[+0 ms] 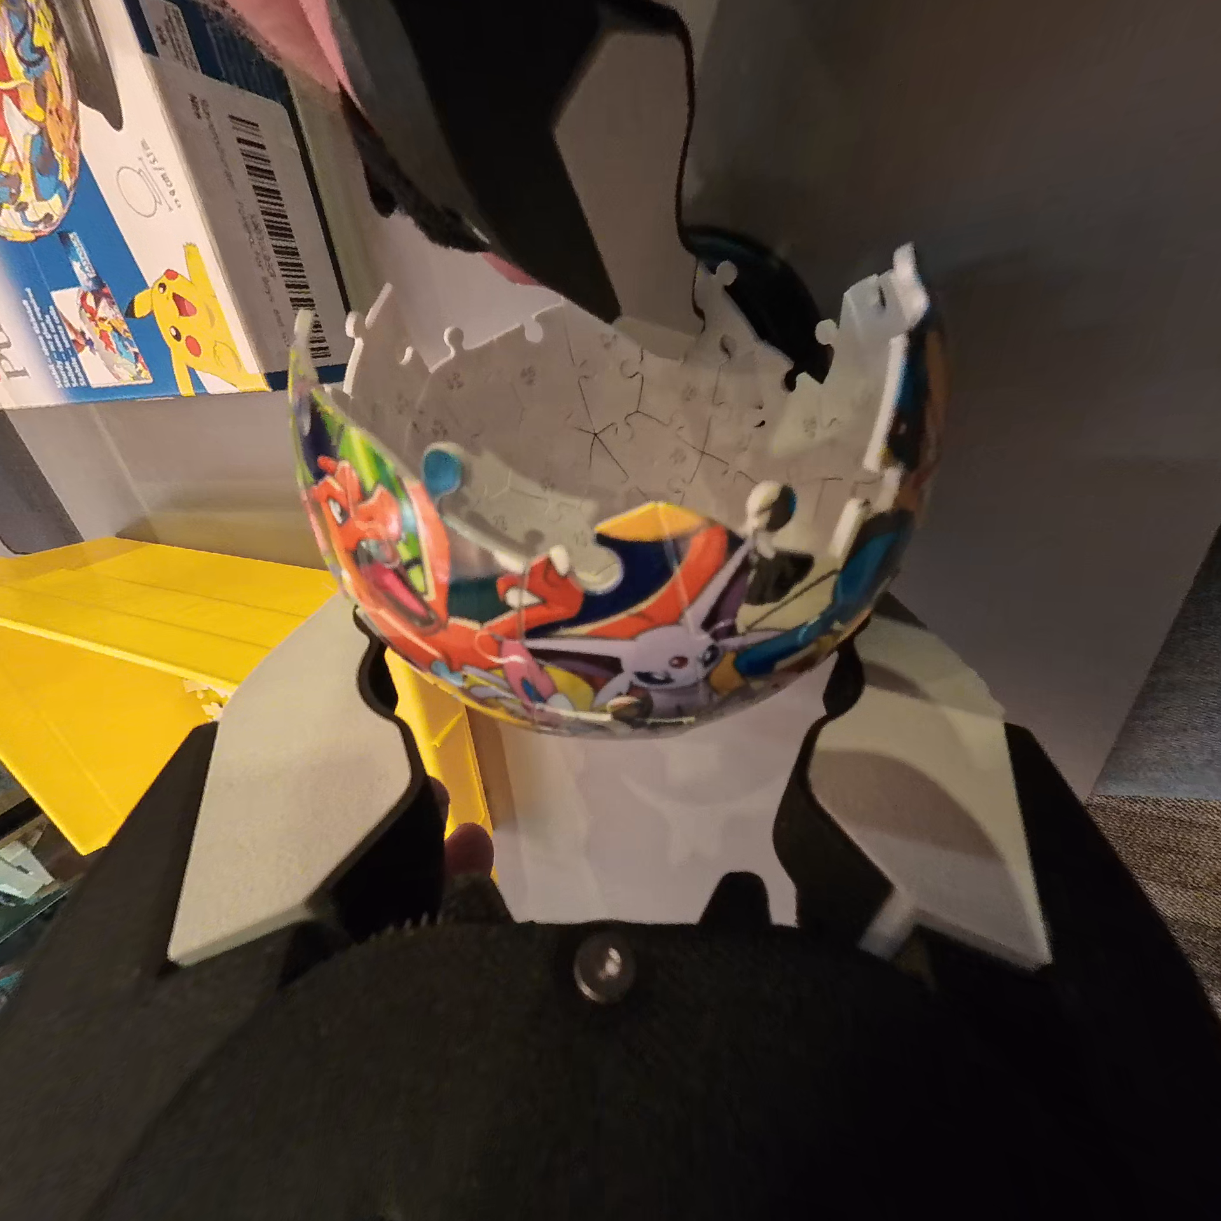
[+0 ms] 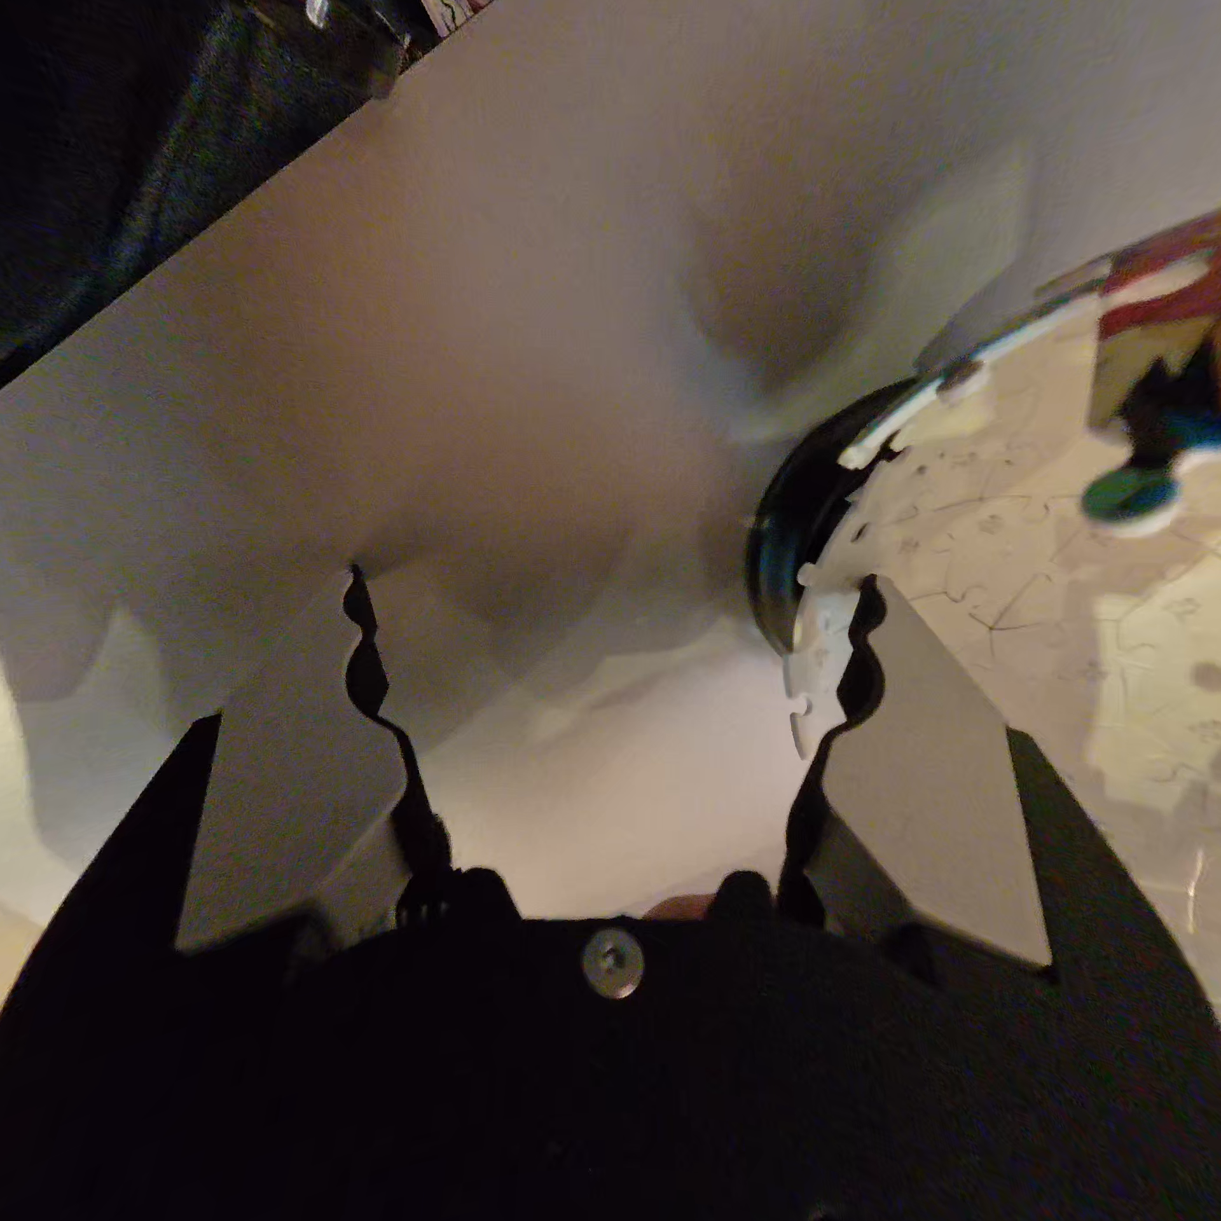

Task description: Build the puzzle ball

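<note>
Left wrist view: our left gripper (image 1: 611, 651) has its fingers spread about as wide as the ball (image 1: 614, 528) and pressed against its lower sides, so we hold the half-built shell up between the two tips. The ball is an open bowl, printed with bright cartoon figures on the outside and plain white inside, and its rim is jagged with tabs and gaps where pieces are lacking. It hangs above the white table (image 1: 991, 198), not resting on it.

Our right gripper (image 1: 651, 284) comes down from the top of this view; one finger reaches inside the bowl at its far rim, the other stays outside behind it. In the right wrist view the right gripper (image 2: 611, 575) stands wide open with nothing between its tips; its right finger (image 2: 925, 760) lies against the white inner face of the ball (image 2: 1024, 561), touching the rim pieces. A dark ring (image 2: 776, 528) shows just behind that rim.

Toward the far left corner of the table stands the puzzle box (image 1: 165, 218), blue and white with a yellow figure. A yellow tray (image 1: 132, 647) sits near the left edge, just beside the left finger.
</note>
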`<state>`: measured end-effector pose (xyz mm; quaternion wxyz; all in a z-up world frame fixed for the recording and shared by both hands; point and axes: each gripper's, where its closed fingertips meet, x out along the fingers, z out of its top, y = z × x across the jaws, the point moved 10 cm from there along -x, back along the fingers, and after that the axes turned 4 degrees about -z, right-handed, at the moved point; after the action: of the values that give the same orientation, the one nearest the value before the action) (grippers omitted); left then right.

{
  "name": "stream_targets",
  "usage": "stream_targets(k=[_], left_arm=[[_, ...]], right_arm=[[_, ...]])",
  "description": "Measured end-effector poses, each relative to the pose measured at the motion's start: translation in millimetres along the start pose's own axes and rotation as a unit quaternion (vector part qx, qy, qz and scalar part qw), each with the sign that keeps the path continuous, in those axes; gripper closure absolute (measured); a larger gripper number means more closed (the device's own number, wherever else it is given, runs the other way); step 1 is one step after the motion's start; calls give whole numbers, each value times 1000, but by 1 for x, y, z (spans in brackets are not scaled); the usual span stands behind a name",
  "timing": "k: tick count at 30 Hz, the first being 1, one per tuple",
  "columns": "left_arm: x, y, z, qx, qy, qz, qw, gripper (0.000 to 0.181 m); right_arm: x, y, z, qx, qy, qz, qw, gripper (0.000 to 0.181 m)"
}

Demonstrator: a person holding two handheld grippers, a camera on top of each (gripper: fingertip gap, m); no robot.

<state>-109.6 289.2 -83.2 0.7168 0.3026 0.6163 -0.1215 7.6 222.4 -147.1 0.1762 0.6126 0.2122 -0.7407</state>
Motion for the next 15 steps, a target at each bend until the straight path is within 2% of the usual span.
stream_targets(k=[13, 15], left_arm=[[-1, -2, 1, 0, -11, -6, 1000, 54], [-1, -2, 1, 1, -10, -5, 1000, 54]], right_arm=[[-1, 2, 1, -46, 11, 5, 999, 45], [-2, 1, -2, -41, -11, 4, 999, 46]])
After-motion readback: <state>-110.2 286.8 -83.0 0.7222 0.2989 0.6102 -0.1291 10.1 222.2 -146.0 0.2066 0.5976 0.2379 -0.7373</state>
